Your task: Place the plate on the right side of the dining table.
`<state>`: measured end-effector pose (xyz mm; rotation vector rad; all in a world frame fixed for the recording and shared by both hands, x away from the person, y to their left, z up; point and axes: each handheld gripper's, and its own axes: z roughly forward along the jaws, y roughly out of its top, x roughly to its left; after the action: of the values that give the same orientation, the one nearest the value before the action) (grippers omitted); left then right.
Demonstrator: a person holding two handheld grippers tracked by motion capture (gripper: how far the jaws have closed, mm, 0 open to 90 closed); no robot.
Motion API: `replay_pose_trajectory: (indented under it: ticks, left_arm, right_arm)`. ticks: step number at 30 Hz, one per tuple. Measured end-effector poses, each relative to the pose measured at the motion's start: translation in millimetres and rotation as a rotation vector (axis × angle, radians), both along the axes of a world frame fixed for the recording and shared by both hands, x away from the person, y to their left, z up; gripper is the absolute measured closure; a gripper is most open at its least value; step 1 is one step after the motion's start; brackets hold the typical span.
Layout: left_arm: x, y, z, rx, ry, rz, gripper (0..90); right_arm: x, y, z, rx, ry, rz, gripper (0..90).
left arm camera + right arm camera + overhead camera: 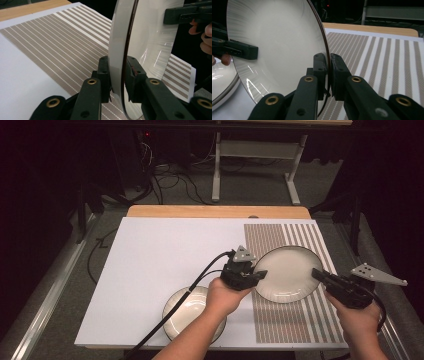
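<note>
Meanwhile, the left gripper point(258, 275) and right gripper point(318, 273) are each clamping the plate point(287, 270) by opposite rims above the striped mat point(320, 312), its set-down pending, the bowl point(187, 307) waiting nearby.

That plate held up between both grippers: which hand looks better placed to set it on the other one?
Probably the left hand-held gripper: it grips the plate rim nearest the second plate. The right hand-held gripper clamps the far rim.

Wooden table point(215, 211), white sheet point(165, 265), perhaps paper
</note>
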<state>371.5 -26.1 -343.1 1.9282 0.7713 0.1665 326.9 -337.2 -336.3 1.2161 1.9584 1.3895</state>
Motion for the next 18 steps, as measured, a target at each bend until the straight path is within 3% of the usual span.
replay_pose_trajectory:
  ticks: [9, 18]
  left_arm:
    - [14.2, -22.0, -9.7, 0.013, 0.039, 0.011, 73.9]
    - [26.9, -40.4, -29.1, 0.016, 0.091, 0.024, 72.4]
  right_arm:
    - [7.7, -18.1, -10.3, -0.005, 0.026, -0.050, 86.0]
    - [14.0, -29.8, -26.0, -0.006, 0.058, -0.077, 86.1]
